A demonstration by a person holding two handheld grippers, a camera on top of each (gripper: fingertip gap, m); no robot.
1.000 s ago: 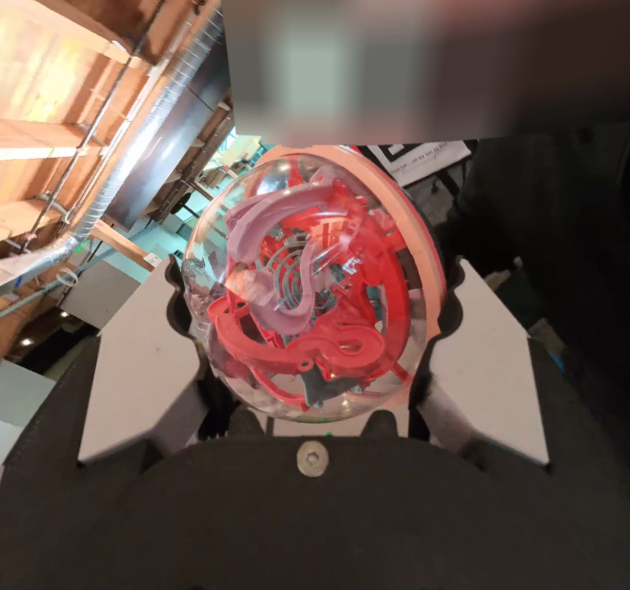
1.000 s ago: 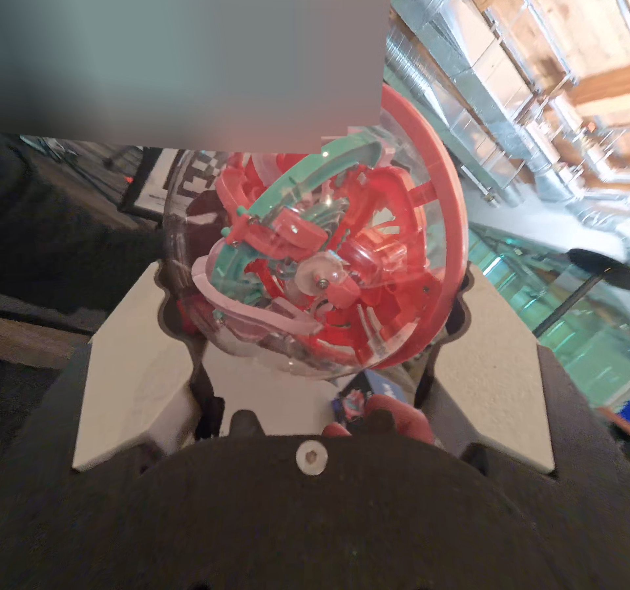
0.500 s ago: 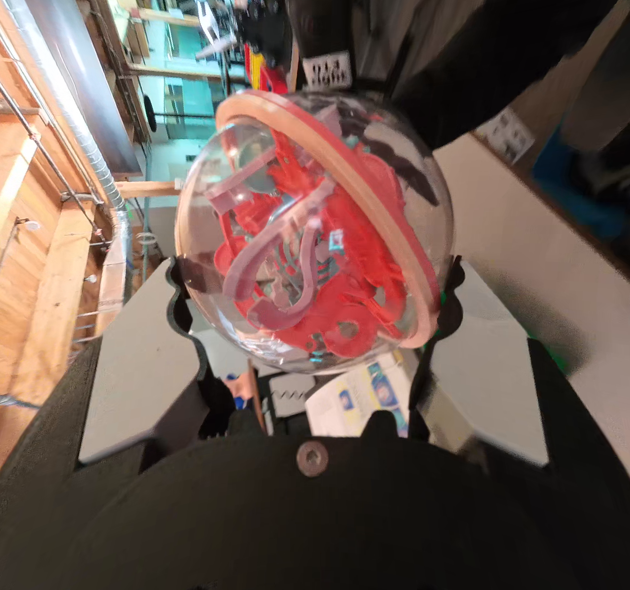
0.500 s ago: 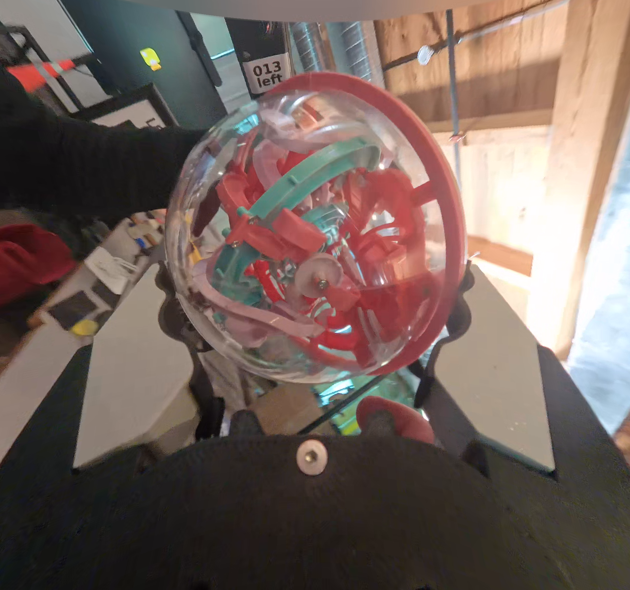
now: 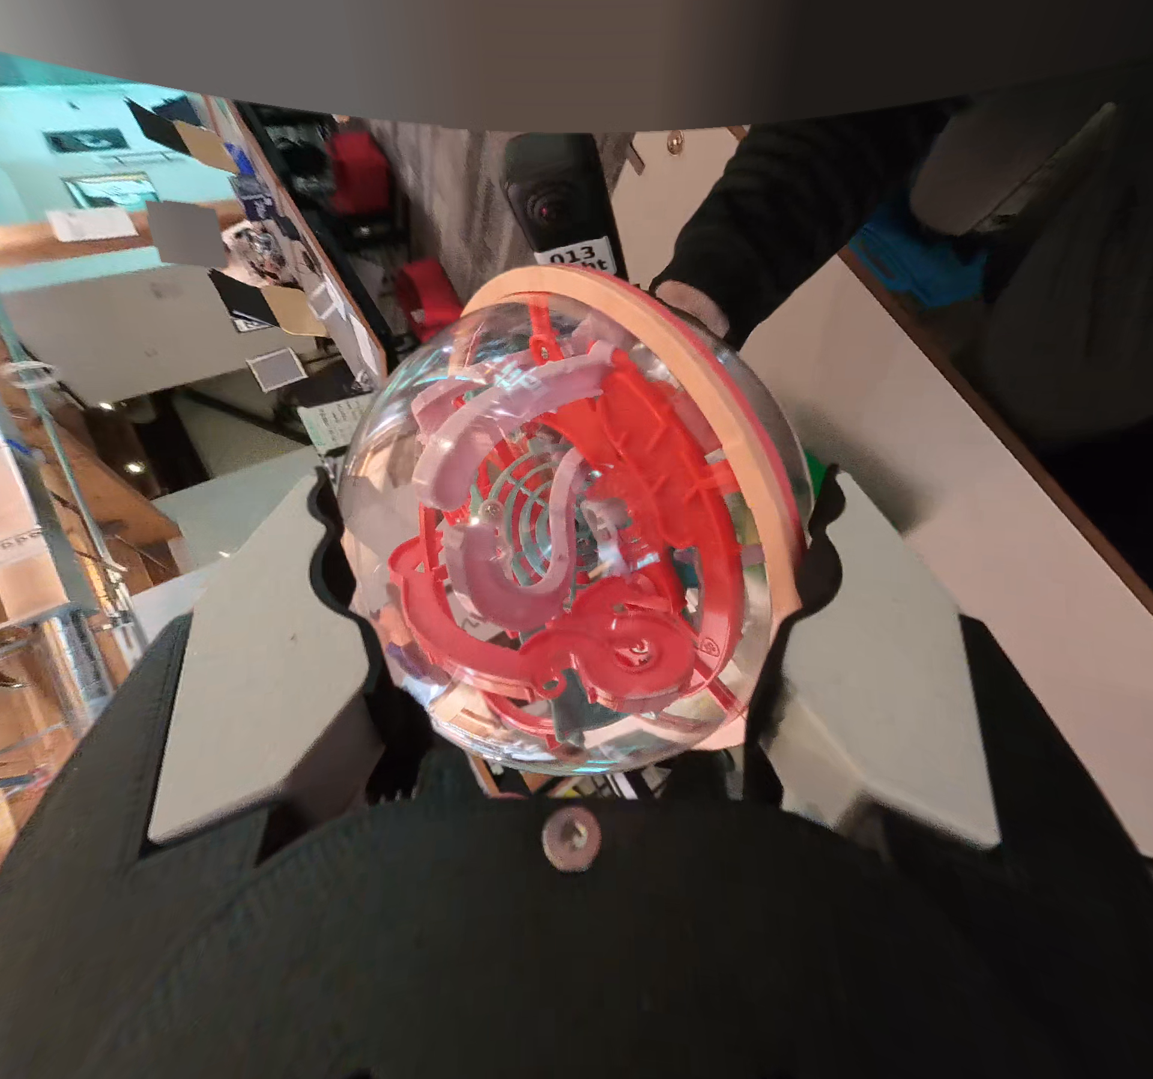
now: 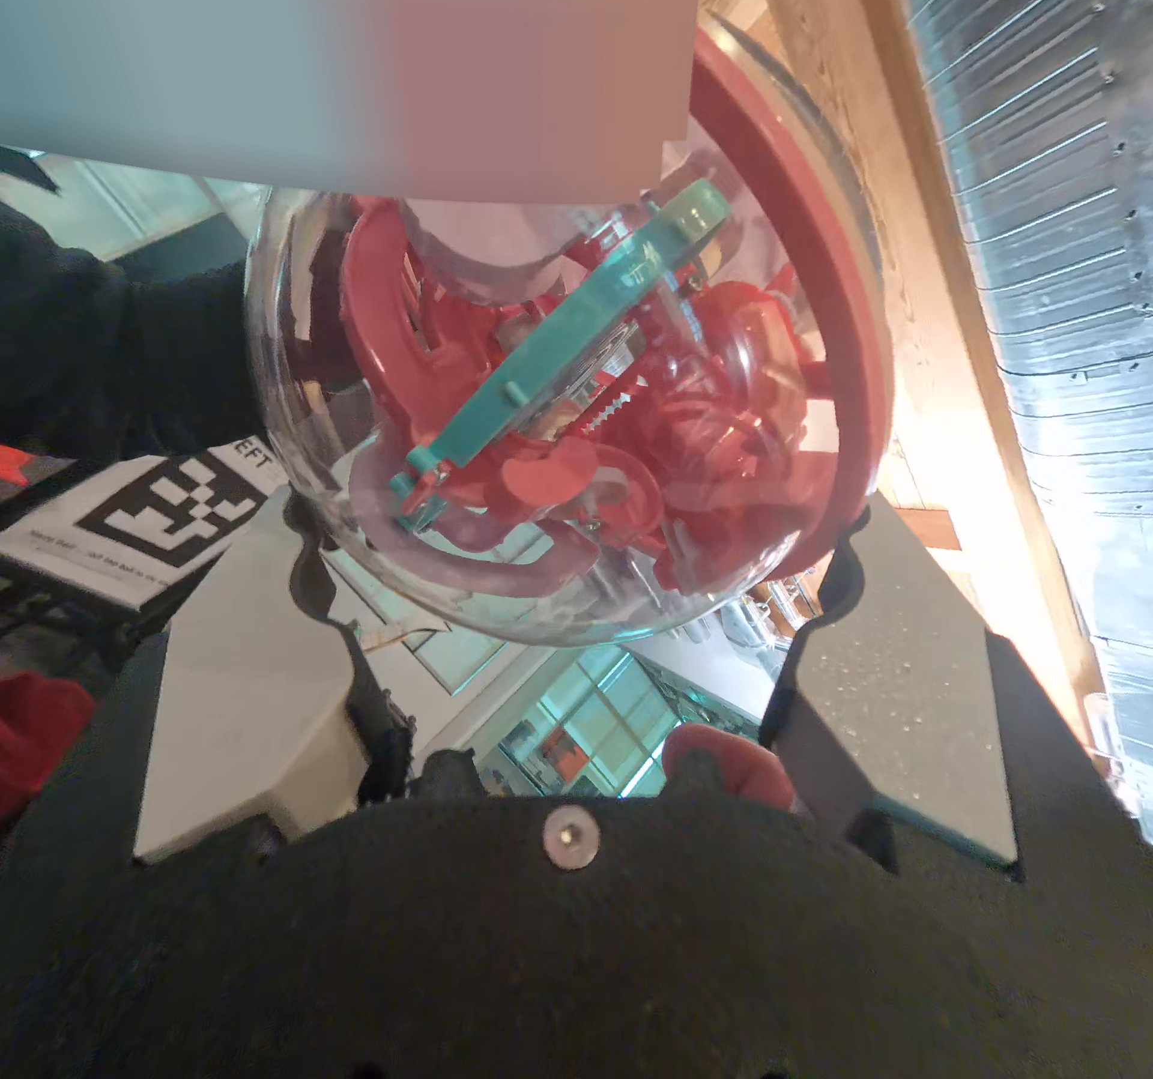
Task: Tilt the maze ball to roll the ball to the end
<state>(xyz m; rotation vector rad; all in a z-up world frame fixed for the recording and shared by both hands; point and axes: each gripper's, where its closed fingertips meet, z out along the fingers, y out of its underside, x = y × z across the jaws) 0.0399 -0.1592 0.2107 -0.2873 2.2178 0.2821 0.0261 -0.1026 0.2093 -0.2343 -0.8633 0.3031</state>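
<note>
The maze ball [image 5: 574, 525], a clear plastic sphere with red, pale lilac and teal tracks inside and a flat ring around its middle, is held up in the air between both grippers. In the left wrist view it fills the centre of the frame. The left gripper [image 5: 571, 525] has its jaws spread wide and pinching the sphere: the dark scalloped pad at 9 o'clock presses on the clear shell, and the one at 3 o'clock bears on the shell right by the ring. The ring [image 5: 705, 375] runs tilted from 12 o'clock down to 4 o'clock.

A small silvery ball [image 5: 491, 509] sits inside, just left of centre, at the edge of the teal spiral grid, beside a lilac curved track.

Past the sphere at 12 o'clock, the other gripper's camera housing shows, and at 1 o'clock a hand in a black sleeve [image 5: 755, 225]. A white tabletop [image 5: 936, 487] slants across at 3 o'clock.

In the right wrist view the maze ball [image 6: 561, 413] sits slightly above centre. The right gripper [image 6: 571, 544] also has its jaws wide apart and clamped on it, one pad at 9 o'clock on the clear shell, the other at 3 o'clock against the red ring [image 6: 830, 275]. A teal bar crosses the interior diagonally. Wooden beams [image 6: 873, 188] and a silvery duct lie at 2 o'clock, and a black-and-white marker card [image 6: 150, 512] at 9 o'clock.
</note>
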